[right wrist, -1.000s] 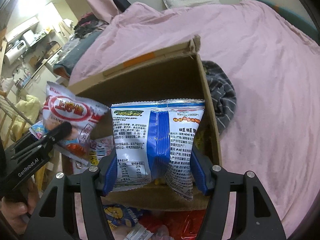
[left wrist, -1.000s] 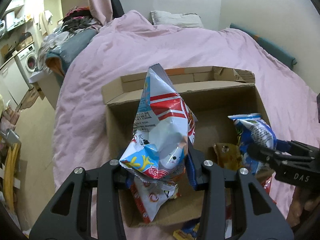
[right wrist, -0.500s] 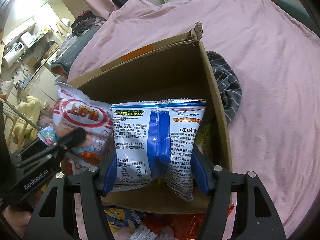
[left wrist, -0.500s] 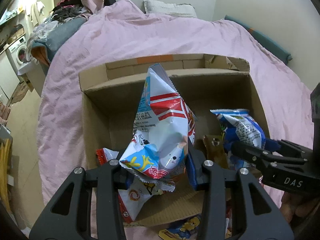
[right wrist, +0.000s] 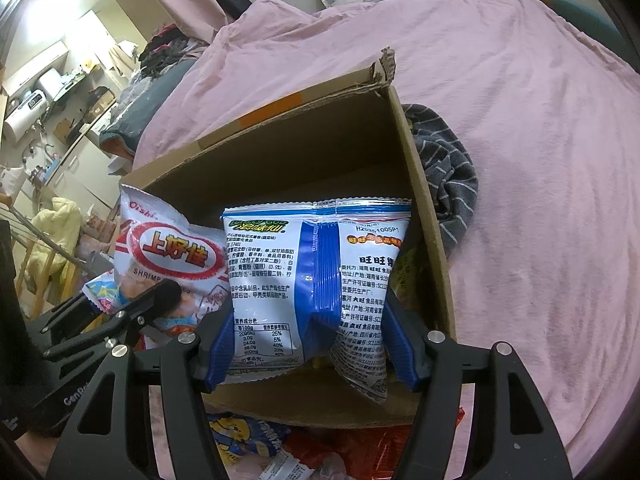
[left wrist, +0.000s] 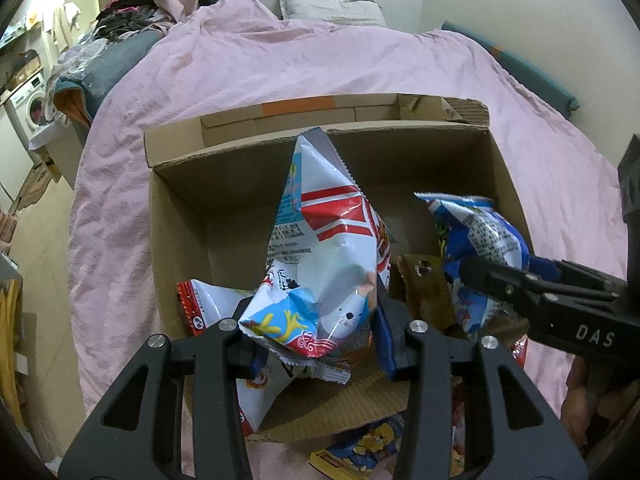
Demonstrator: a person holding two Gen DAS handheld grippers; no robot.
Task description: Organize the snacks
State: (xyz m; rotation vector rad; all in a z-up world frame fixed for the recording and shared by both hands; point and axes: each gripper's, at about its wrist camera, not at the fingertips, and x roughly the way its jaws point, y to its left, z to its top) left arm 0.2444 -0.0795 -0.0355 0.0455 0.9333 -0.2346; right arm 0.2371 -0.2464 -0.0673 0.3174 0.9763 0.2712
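Observation:
A brown cardboard box (left wrist: 176, 208) lies open on a pink bed cover. My left gripper (left wrist: 316, 344) is shut on a red, white and blue shrimp-chip bag (left wrist: 324, 248), held upright over the box's near left part. My right gripper (right wrist: 312, 344) is shut on a blue and white snack bag (right wrist: 316, 272) over the box's (right wrist: 424, 208) near right corner. In the right wrist view the shrimp-chip bag (right wrist: 168, 252) and the left gripper's fingers (right wrist: 156, 300) show at the left. In the left wrist view the blue bag (left wrist: 480, 232) and the right gripper's fingers (left wrist: 500, 280) show at the right.
Inside the box lie a white and red packet (left wrist: 208, 304) and a brown pouch (left wrist: 420, 284). More snack packets (right wrist: 248, 436) lie on the cover in front of the box. A grey striped garment (right wrist: 448, 184) lies right of the box. Furniture and a washing machine (left wrist: 32, 104) stand at the left.
The left wrist view has tipped further down over the box, so more of its inside and the white and red packet now show. Both bags stay gripped; the right gripper has not moved.

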